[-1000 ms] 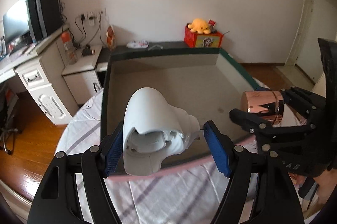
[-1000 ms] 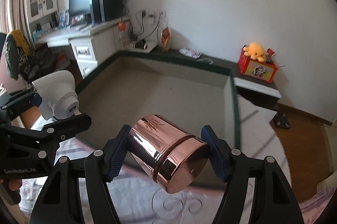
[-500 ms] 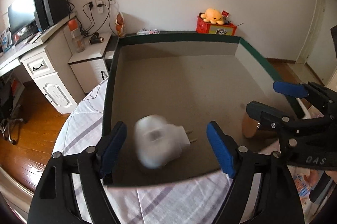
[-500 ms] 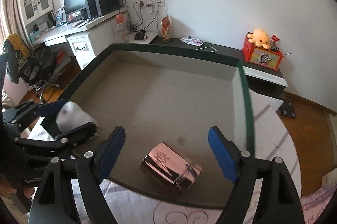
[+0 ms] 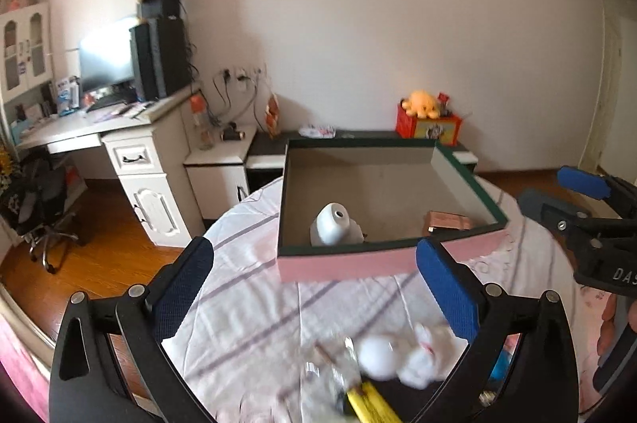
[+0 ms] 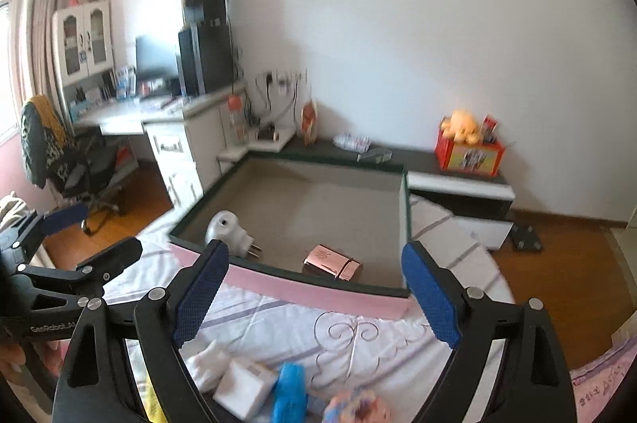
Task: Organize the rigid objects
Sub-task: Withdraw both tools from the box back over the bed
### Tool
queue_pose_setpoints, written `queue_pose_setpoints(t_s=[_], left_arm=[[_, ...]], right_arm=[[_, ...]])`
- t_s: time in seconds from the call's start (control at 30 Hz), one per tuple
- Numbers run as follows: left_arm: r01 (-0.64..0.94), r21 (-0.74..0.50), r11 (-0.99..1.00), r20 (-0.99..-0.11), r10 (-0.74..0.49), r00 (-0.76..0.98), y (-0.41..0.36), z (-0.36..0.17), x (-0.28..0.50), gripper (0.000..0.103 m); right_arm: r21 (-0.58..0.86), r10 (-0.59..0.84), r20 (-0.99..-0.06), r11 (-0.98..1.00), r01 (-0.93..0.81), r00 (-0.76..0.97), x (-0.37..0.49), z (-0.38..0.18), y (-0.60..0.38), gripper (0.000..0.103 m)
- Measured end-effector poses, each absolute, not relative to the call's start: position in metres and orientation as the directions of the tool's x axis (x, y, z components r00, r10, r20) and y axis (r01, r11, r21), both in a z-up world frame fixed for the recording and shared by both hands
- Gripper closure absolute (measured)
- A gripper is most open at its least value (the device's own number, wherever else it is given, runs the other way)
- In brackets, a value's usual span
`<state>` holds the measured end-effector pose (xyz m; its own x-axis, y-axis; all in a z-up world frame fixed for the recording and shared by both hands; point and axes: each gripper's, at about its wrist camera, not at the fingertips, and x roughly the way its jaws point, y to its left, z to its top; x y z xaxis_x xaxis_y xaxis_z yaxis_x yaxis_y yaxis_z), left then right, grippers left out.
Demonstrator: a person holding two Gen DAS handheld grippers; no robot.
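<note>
Both grippers hanging near the box, angled down.
Left gripper and right gripper jaws just spreading, gripping nothing; plug and cup lying in box.

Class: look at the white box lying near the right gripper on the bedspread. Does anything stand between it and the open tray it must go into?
Only the tray's pink front wall, which the white box must clear; beyond it, bare floor lies between the white plug and the copper tin.

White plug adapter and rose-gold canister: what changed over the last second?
Both were let go. The white plug adapter and shiny rose-gold canister dropped from the jaws and now lie inside the green-rimmed pink box. The left gripper and right gripper have just been opening, empty, and pulled back. The box stayed put.
</note>
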<state>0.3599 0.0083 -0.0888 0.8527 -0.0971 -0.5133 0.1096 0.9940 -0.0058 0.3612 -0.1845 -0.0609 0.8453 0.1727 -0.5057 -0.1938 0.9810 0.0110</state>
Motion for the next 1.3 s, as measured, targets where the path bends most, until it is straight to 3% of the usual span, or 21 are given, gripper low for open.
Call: queue_pose_setpoints(t_s=[0.17, 0.4, 0.8, 1.3], left_arm=[[0.076, -0.022, 0.997, -0.457, -0.078, 0.886, 0.017, -0.074, 0.298, 0.0], [0.119, -0.011, 0.993, -0.409, -0.113, 0.906, 0.014, -0.058, 0.231, 0.0], [0.134, 0.04, 0.99, -0.336, -0.113, 0.935, 0.002, -0.035, 0.176, 0.0], [0.128, 0.063, 0.99, -0.35, -0.098, 0.932, -0.003, -0.038, 0.18, 0.0]], right_arm=[[-0.03, 0.131, -0.393, 0.987, -0.155, 0.91, 0.29, -0.045, -0.179, 0.013], [-0.031, 0.08, -0.31, 0.995, -0.094, 0.947, 0.22, -0.032, -0.178, 0.013], [-0.004, 0.084, -0.296, 0.996, -0.089, 0.951, 0.172, -0.024, -0.188, 0.013], [-0.007, 0.089, -0.323, 0.995, -0.096, 0.942, 0.173, -0.03, -0.191, 0.013]])
